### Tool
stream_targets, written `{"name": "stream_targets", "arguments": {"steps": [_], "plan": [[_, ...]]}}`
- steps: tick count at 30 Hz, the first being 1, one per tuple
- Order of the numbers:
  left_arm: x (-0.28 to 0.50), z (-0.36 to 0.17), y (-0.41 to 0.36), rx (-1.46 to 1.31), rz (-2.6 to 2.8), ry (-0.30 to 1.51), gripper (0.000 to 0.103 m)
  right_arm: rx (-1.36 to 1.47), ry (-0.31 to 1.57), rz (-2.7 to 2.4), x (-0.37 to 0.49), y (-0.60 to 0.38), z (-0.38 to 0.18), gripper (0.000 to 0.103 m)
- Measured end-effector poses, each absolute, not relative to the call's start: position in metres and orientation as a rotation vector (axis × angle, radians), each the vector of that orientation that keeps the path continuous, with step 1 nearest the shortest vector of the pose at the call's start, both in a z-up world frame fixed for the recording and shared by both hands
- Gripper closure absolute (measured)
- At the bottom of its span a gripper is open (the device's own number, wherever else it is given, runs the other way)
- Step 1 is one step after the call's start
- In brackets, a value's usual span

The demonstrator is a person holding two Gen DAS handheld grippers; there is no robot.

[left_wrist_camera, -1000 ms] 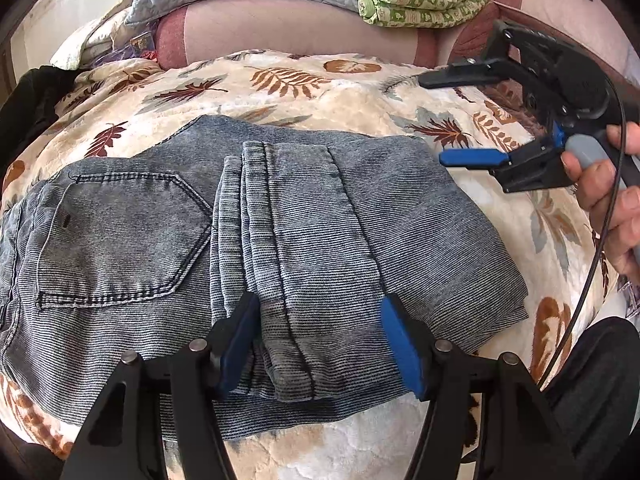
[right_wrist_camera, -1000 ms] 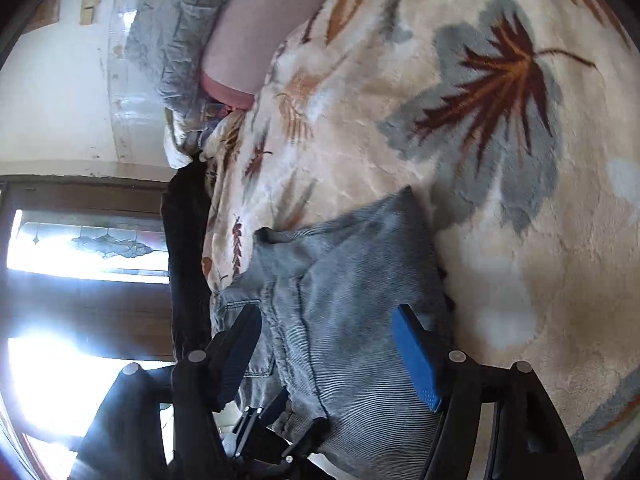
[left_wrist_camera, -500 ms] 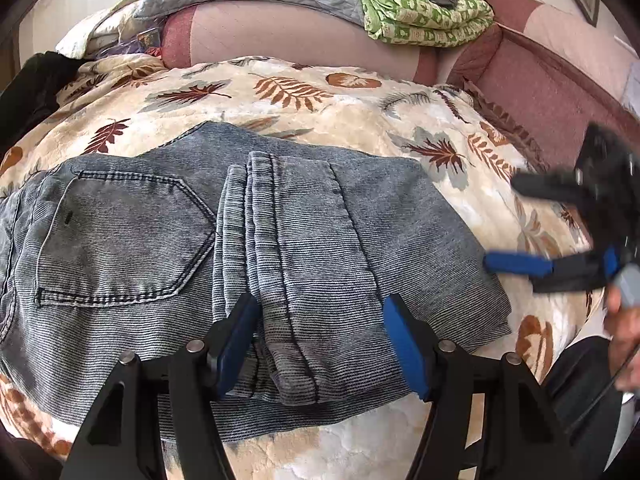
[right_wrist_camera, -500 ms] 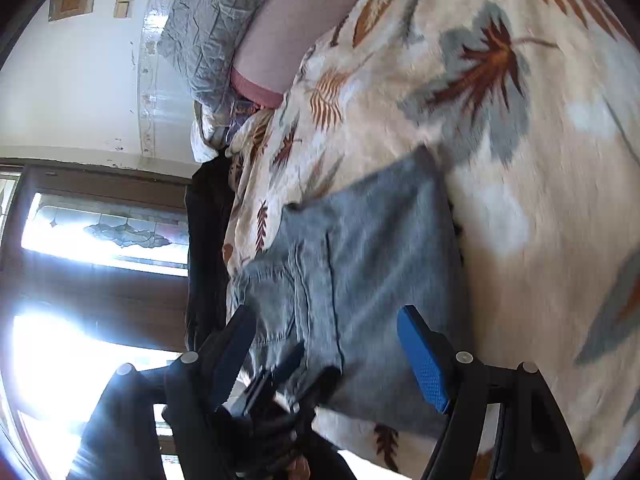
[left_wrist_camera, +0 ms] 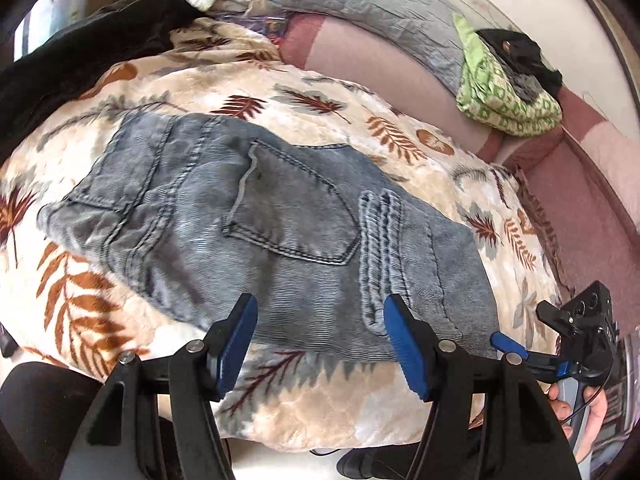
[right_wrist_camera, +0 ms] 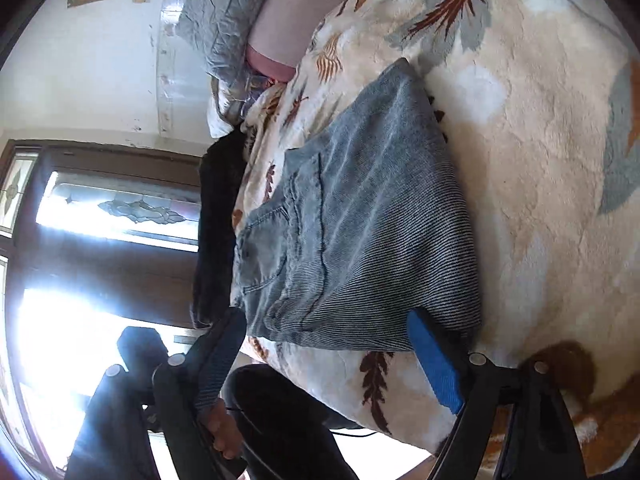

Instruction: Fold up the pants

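The folded grey-blue jeans (left_wrist_camera: 260, 232) lie flat on the leaf-patterned blanket (left_wrist_camera: 320, 92), back pocket up, with the leg hems folded over on the right. My left gripper (left_wrist_camera: 322, 340) is open and empty just above the jeans' near edge. My right gripper (right_wrist_camera: 332, 356) is open and empty at the jeans' right end, rolled on its side. It also shows at the lower right of the left wrist view (left_wrist_camera: 560, 340). The jeans show in the right wrist view (right_wrist_camera: 360, 220) too.
A pink sofa back (left_wrist_camera: 380, 60) runs behind the blanket, with a grey quilt (left_wrist_camera: 360, 4) and a green patterned cloth (left_wrist_camera: 504, 92) on it. Dark clothing (left_wrist_camera: 80, 40) lies at the far left. My dark-clad legs (left_wrist_camera: 36, 412) are at the blanket's near edge.
Both grippers have drawn back from the jeans toward the near edge. The left view has swung left, so the waistband now shows. The right gripper has dropped low at the right.
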State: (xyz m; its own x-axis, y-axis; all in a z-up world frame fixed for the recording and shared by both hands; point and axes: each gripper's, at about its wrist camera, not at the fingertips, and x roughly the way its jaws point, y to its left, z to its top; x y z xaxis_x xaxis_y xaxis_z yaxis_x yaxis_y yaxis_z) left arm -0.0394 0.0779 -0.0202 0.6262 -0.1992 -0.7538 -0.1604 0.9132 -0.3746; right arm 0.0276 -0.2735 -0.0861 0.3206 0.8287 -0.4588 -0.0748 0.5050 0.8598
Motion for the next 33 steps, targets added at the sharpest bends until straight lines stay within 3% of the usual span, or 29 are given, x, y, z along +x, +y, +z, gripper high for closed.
{"name": "stream_targets", "arguments": {"steps": [5, 15, 26, 33], "plan": [[-0.046, -0.025, 0.111, -0.496, 0.091, 0.906, 0.037, 0.901, 1.052, 0.669, 0.026, -0.284, -0.090, 0.018], [-0.042, -0.020, 0.112, -0.240, 0.288, 0.881, 0.033, 0.641, 0.844, 0.476, 0.011, -0.287, -0.048, 0.014], [-0.044, -0.032, 0.131, -0.221, 0.294, 0.870, 0.033, 0.439, 0.877, 0.385, 0.011, -0.250, -0.055, 0.013], [-0.055, -0.041, 0.155, -0.359, 0.228, 0.819, 0.033, 0.344, 0.878, 0.325, 0.009, -0.236, -0.056, 0.013]]}}
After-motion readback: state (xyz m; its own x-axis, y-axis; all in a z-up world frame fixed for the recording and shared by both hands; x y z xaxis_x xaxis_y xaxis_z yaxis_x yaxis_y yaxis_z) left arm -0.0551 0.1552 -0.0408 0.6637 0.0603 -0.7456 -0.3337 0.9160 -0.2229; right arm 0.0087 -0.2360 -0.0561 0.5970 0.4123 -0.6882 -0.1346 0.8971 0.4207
